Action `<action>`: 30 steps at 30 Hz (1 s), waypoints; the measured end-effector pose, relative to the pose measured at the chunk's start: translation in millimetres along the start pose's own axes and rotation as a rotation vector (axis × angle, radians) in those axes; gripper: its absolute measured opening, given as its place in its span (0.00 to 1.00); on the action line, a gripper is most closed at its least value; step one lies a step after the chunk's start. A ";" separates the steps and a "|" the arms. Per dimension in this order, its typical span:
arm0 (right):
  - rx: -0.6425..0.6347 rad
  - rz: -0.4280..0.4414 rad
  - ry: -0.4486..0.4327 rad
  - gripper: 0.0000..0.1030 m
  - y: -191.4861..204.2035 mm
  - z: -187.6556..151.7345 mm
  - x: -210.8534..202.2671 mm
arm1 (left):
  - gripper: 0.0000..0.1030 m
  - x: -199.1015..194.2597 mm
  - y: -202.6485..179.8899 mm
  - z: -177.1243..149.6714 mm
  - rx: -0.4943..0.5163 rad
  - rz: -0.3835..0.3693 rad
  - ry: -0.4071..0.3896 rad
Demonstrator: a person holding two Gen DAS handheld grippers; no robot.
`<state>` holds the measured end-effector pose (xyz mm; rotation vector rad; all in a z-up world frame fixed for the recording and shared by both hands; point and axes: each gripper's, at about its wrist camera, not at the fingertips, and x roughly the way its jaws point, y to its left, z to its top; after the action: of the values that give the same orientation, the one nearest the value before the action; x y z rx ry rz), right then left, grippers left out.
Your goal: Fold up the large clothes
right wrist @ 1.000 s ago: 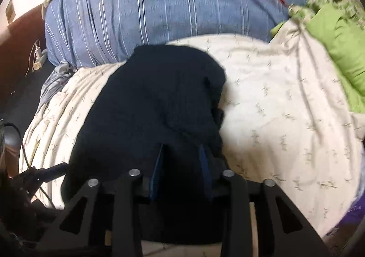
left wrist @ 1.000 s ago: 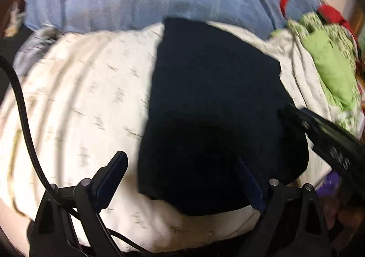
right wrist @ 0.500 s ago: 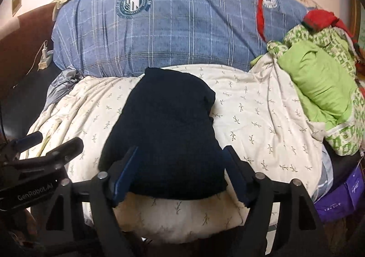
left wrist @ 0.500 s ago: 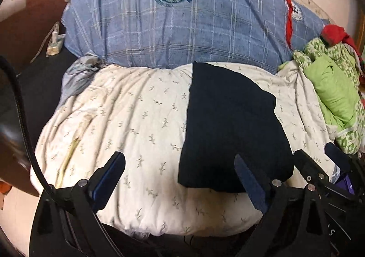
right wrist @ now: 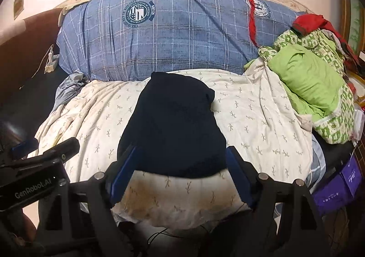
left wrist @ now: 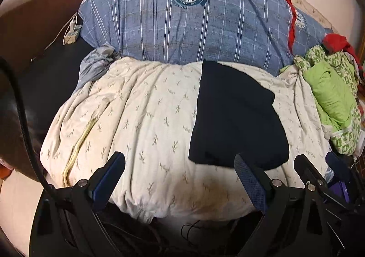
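Left wrist view: left gripper [left wrist: 179, 171] held above the near edge of the bed, jaws wide apart, nothing between them. Blue pads [left wrist: 109, 176] visible on both fingers. A black cable [left wrist: 21, 118] curves up the left side of the frame.

Folded dark garment [left wrist: 237, 118] lies flat on the cream quilt [left wrist: 141, 120], right of centre in this view, far edge nearly reaching the blue plaid pillow [left wrist: 182, 26]. It forms a compact, roughly rectangular stack; left edge straight, near right corner rounded. The left gripper's right finger tip overlaps the garment's near edge in the picture; contact cannot be told.

The right gripper [left wrist: 319, 175] shows at the lower right of this view, just beside the left one.

Right wrist view: right gripper [right wrist: 182, 163] centred on the garment [right wrist: 173, 124], jaws wide apart, one finger on either side of its near edge, gripping nothing. The left gripper's body [right wrist: 34, 172] sits at the lower left, marked "GenRobot.AI".

Surroundings: green bundle of bedding [right wrist: 310, 83] piled at the right of the bed, red cloth [right wrist: 305, 22] on top of it. Purple box [right wrist: 337, 186] low at right. White charger [left wrist: 71, 33] and cord on the dark surface left of the pillow.
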<state>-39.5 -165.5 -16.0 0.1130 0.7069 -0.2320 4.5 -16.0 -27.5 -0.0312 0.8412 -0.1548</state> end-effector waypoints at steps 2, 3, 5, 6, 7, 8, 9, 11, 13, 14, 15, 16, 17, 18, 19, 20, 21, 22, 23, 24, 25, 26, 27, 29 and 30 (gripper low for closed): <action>0.001 -0.002 0.014 0.76 0.6 -4.0 -0.3 | 0.94 0.9 2.8 -4.1 0.001 -0.013 0.009; -0.003 0.000 0.017 0.76 0.7 -5.1 -1.0 | 0.94 1.5 3.9 -5.4 0.000 -0.022 0.014; -0.013 -0.009 0.016 0.77 1.1 -6.3 -3.3 | 0.94 2.6 4.0 -7.1 -0.006 -0.039 0.020; -0.018 -0.016 0.014 0.77 0.7 -6.8 -4.7 | 0.94 3.3 3.6 -7.2 -0.004 -0.041 0.023; -0.019 -0.021 0.014 0.77 0.2 -7.1 -5.3 | 0.94 3.6 1.4 -7.6 -0.003 -0.041 0.026; -0.019 -0.027 0.014 0.77 0.2 -7.7 -6.1 | 0.94 3.4 -0.5 -7.5 0.002 -0.035 0.027; -0.020 -0.032 0.014 0.77 -1.2 -8.3 -6.9 | 0.94 2.9 -4.4 -8.1 0.015 -0.022 0.027; -0.018 -0.035 0.015 0.77 -3.3 -9.4 -7.9 | 0.94 1.7 -10.5 -9.3 0.042 0.004 0.022; -0.013 -0.037 0.013 0.77 -6.1 -9.4 -9.1 | 0.94 -0.2 -14.2 -10.5 0.062 0.026 0.015; -0.011 -0.034 0.011 0.77 -7.1 -9.3 -9.7 | 0.94 -1.2 -14.7 -10.8 0.066 0.030 0.013; -0.008 -0.032 0.010 0.77 -8.5 -9.3 -10.1 | 0.94 -1.3 -12.6 -10.1 0.069 0.028 0.012; -0.005 -0.028 0.008 0.77 -9.3 -9.3 -10.9 | 0.94 -2.1 -12.3 -10.4 0.068 0.027 0.011; -0.005 -0.024 0.006 0.77 -10.6 -9.0 -10.8 | 0.94 -2.5 -11.4 -10.5 0.068 0.026 0.011; -0.003 -0.021 0.004 0.77 -11.0 -9.5 -11.4 | 0.94 -2.7 -10.9 -10.8 0.068 0.027 0.011; -0.003 -0.019 0.004 0.77 -11.0 -9.8 -11.6 | 0.94 -2.9 -10.9 -11.1 0.069 0.030 0.011; -0.003 -0.016 0.004 0.77 -11.4 -9.9 -11.5 | 0.94 -3.1 -10.8 -11.5 0.070 0.031 0.012; -0.002 -0.015 0.003 0.77 -12.0 -10.4 -11.6 | 0.94 -3.0 -10.4 -11.8 0.070 0.031 0.012; -0.002 -0.015 0.003 0.77 -12.3 -10.8 -11.8 | 0.94 -3.1 -10.5 -12.1 0.070 0.030 0.013; -0.001 -0.016 0.004 0.77 -12.2 -10.9 -11.8 | 0.94 -2.8 -11.1 -12.6 0.069 0.029 0.016; 0.000 -0.015 0.004 0.77 -12.7 -11.6 -12.1 | 0.94 -2.6 -11.4 -12.9 0.070 0.028 0.017; 0.002 -0.016 0.005 0.77 -13.3 -12.2 -12.2 | 0.94 -2.5 -11.4 -12.6 0.071 0.028 0.018; 0.004 -0.018 0.006 0.77 -13.9 -12.9 -12.4 | 0.94 -2.5 -12.4 -13.0 0.072 0.028 0.019; 0.005 -0.018 0.006 0.77 -14.5 -13.4 -12.4 | 0.94 -2.3 -12.7 -13.3 0.073 0.027 0.021; 0.008 -0.018 0.008 0.77 -15.6 -13.1 -12.3 | 0.94 -1.9 -12.7 -13.5 0.074 0.025 0.023; 0.009 -0.019 0.009 0.77 -16.1 -13.1 -12.1 | 0.94 -1.8 -12.8 -13.5 0.075 0.025 0.023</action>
<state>-60.7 -176.7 -18.4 0.1162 0.7164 -0.2527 -8.3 -27.9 -34.1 0.0515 0.8583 -0.1631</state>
